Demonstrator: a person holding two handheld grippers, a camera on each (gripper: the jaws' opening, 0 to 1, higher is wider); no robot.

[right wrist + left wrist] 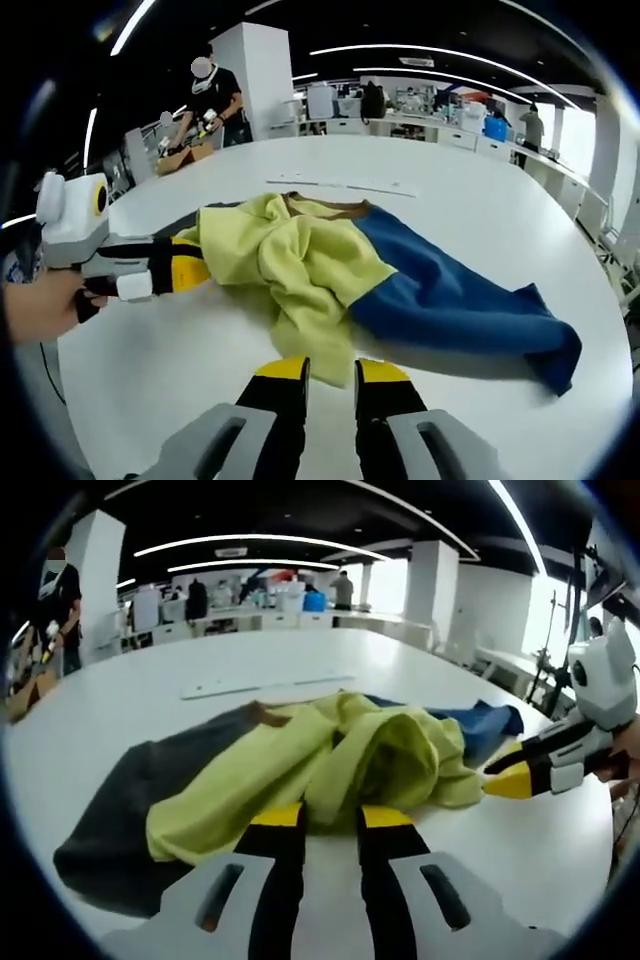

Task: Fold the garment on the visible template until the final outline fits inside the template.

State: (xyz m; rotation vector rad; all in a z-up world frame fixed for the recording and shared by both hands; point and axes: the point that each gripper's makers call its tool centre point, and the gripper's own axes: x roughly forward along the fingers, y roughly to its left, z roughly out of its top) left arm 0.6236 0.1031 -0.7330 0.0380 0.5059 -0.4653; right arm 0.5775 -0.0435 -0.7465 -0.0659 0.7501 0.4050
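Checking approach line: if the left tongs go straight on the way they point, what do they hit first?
Most likely the yellow part of the garment: the left tongs already sit at its bunched near edge, tips apparently at the fabric. Whether they touch yet is unclear.

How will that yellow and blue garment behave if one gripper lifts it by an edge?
Probably floppy: the garment lies crumpled in soft folds on the white table. It would likely drape and drag behind the lifted edge. It looks light and unlikely to slip much.
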